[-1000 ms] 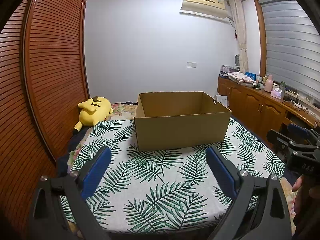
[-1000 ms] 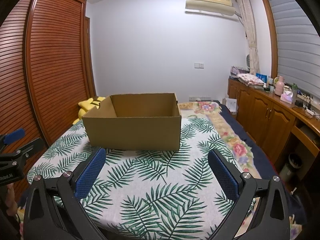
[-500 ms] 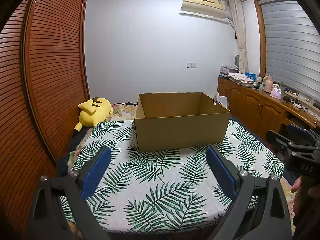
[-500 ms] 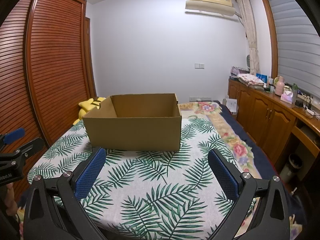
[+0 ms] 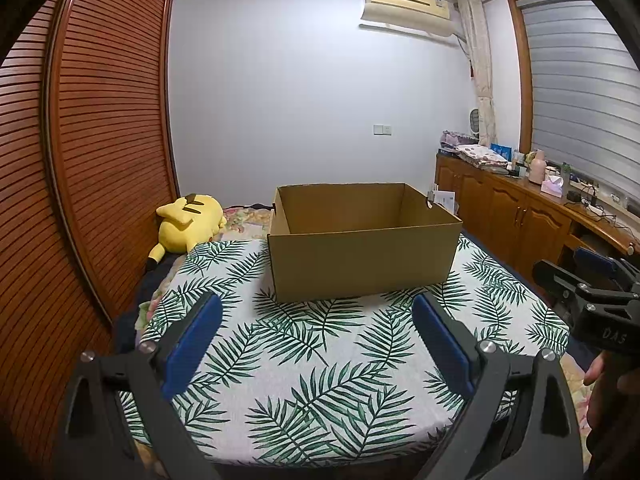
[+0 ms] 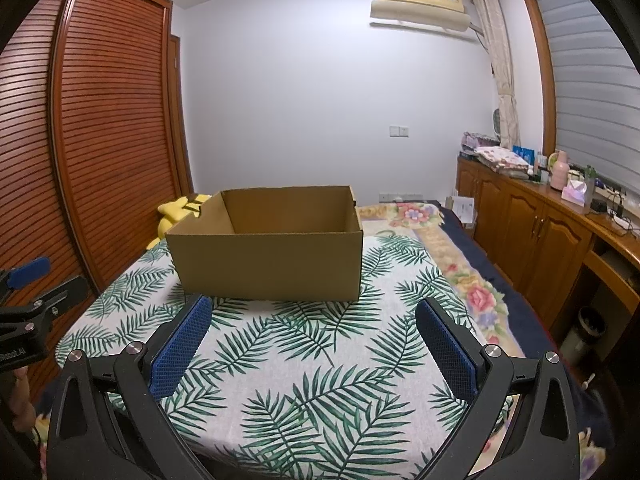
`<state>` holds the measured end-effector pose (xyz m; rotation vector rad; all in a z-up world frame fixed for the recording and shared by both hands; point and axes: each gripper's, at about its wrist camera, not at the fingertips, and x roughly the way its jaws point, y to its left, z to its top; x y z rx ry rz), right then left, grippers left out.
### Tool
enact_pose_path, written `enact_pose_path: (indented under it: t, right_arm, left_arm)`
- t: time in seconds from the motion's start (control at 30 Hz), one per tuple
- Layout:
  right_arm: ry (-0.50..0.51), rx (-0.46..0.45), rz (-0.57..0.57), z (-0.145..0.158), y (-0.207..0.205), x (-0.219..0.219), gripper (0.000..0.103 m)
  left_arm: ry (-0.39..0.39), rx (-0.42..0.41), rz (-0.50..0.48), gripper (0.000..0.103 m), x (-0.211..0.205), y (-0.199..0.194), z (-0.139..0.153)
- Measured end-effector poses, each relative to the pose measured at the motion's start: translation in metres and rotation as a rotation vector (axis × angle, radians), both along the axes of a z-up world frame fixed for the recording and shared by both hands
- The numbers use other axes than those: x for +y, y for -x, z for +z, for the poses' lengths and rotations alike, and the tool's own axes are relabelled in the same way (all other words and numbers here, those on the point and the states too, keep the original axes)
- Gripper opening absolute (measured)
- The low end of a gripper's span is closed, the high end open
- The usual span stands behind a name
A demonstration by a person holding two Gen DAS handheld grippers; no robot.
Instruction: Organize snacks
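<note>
So the bed (image 5: 320, 364) fills most of the room from where I stand, spread with a leaf-print sheet, with a louvred wooden wardrobe (image 5: 100, 140) along one side and a low wooden cabinet (image 6: 532, 240) along the other. On the sheet, toward the far end, sits an open cardboard box (image 5: 362, 256), upright with its top open; what shows of its inner walls is bare, though its floor is hidden behind the near wall. A yellow plush toy (image 5: 188, 226) lies on the bed just beside the box's left corner, against the wardrobe.

The snacks the job is about are nowhere to be seen: not on the sheet, not on what shows of the box, and nothing on the cabinet top is clear enough to call a snack.

The left tool (image 5: 316, 344) is held over the near end of the bed, its blue-padded fingers spread wide with nothing between them. The right tool (image 6: 316, 346) is held the same way, released and empty, near the other one and pointed at the box.

To my eye this is the very start, with nothing yet picked up. The next move seems to call for finding the snacks somewhere outside this view, turning one tool toward them, and closing on a packet to carry it to the box.
</note>
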<state>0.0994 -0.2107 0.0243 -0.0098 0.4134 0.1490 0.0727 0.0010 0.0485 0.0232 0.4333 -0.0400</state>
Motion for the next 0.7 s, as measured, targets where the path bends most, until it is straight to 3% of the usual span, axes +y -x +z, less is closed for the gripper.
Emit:
enact_pose_path:
  t: [0.7]
  right_arm:
    - [-0.001,0.0,0.001,-0.0009,-0.0005,0.0017,0.103]
  left_arm:
    - [0.003,-0.001,-0.002,0.097,0.0003,0.0012,-0.0015]
